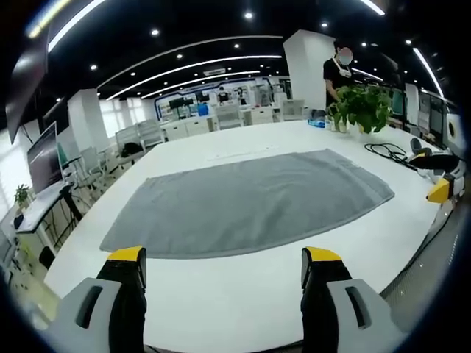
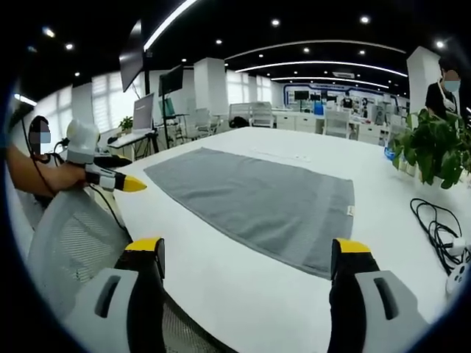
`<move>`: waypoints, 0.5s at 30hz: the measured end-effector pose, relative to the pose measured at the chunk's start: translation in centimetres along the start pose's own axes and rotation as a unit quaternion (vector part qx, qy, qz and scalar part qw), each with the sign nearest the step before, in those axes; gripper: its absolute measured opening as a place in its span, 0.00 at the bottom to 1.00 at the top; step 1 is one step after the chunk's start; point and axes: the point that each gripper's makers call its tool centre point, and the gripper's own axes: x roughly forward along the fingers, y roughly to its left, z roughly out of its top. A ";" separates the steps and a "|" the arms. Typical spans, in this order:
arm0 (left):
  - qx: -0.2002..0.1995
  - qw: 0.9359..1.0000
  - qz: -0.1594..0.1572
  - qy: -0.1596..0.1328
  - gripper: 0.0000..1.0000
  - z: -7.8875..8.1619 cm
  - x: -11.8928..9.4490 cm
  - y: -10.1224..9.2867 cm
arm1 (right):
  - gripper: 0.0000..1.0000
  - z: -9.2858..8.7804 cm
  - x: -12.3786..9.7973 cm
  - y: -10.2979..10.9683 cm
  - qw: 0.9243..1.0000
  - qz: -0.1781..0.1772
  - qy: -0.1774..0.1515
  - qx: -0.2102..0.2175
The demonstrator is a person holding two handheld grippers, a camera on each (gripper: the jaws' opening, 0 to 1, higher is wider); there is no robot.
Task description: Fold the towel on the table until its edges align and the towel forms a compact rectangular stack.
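Observation:
A grey towel (image 1: 246, 202) lies spread flat on the white table (image 1: 243, 290), one layer, unfolded. In the left gripper view my left gripper (image 1: 224, 266) is open, its yellow-tipped jaws wide apart above the bare table just short of the towel's near edge. The right gripper view shows the same towel (image 2: 257, 198) from its other side, with my right gripper (image 2: 246, 254) open over the table near the towel's corner. The left gripper (image 2: 118, 180) enters that view at the left, held by a person's hand. The right gripper's yellow tip (image 1: 439, 190) shows at the right edge of the left gripper view.
A potted plant (image 1: 362, 107) stands at the far end of the table, with black cables (image 2: 438, 232) lying beside it. A mesh chair back (image 2: 70, 243) sits at the table's edge. A person (image 1: 337, 70) stands behind the plant. Desks and monitors fill the office beyond.

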 end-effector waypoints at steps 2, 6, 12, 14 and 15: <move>0.000 1.000 0.000 -0.001 0.89 0.0 0.0 0.0 | 0.94 0.0 -0.1 0.0 1.000 -0.001 -0.001 -0.002; -0.002 1.000 0.005 -0.006 0.89 0.2 -0.1 0.2 | 0.93 0.1 -0.1 -0.3 1.000 -0.007 -0.003 0.001; -0.005 1.000 0.002 -0.007 0.89 0.3 -0.2 0.0 | 0.93 0.0 -0.1 -0.2 1.000 -0.006 -0.001 -0.001; -0.006 1.000 0.002 -0.007 0.89 0.3 -0.2 0.1 | 0.93 0.0 -0.1 -0.3 1.000 -0.008 -0.001 0.000; -0.005 1.000 0.003 -0.007 0.89 0.3 -0.2 0.1 | 0.93 0.0 -0.1 -0.4 1.000 -0.009 0.000 0.000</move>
